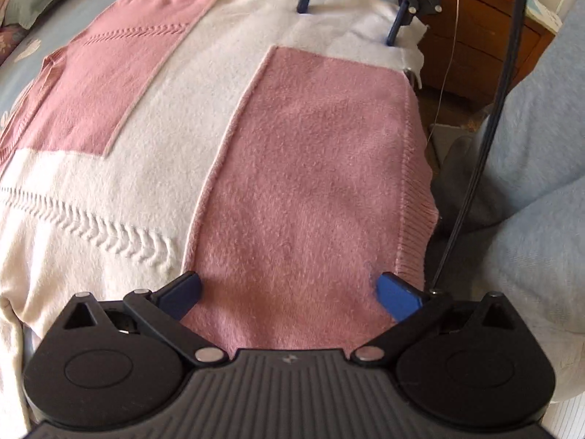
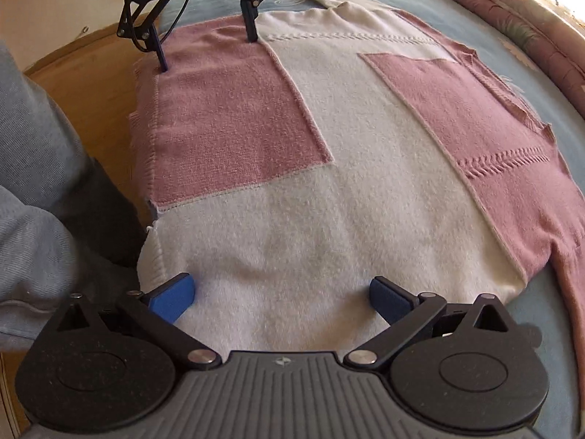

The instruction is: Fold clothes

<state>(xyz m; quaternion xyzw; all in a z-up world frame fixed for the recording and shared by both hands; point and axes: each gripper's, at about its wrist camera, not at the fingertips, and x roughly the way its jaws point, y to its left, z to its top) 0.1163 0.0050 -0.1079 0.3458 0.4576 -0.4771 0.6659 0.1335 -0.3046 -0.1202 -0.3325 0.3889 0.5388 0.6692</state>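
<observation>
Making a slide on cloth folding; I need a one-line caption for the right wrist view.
Open right gripper over the white hem of a pink-and-white sweater on the bed; open left gripper at the pink hem corner.

Clearance over the bed

Sweater [image 2: 329, 190] lies flat, open above; wooden cabinet [image 1: 486, 36] and person's grey sleeve [image 2: 40, 183] crowd the bed's near edge.

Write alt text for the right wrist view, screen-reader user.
The right hand-held gripper, open, sits low over the white part of a pink-and-white sweater spread flat on a blue bed cover. The left hand-held gripper, also open, touches a pink panel at the sweater's far edge.
</observation>
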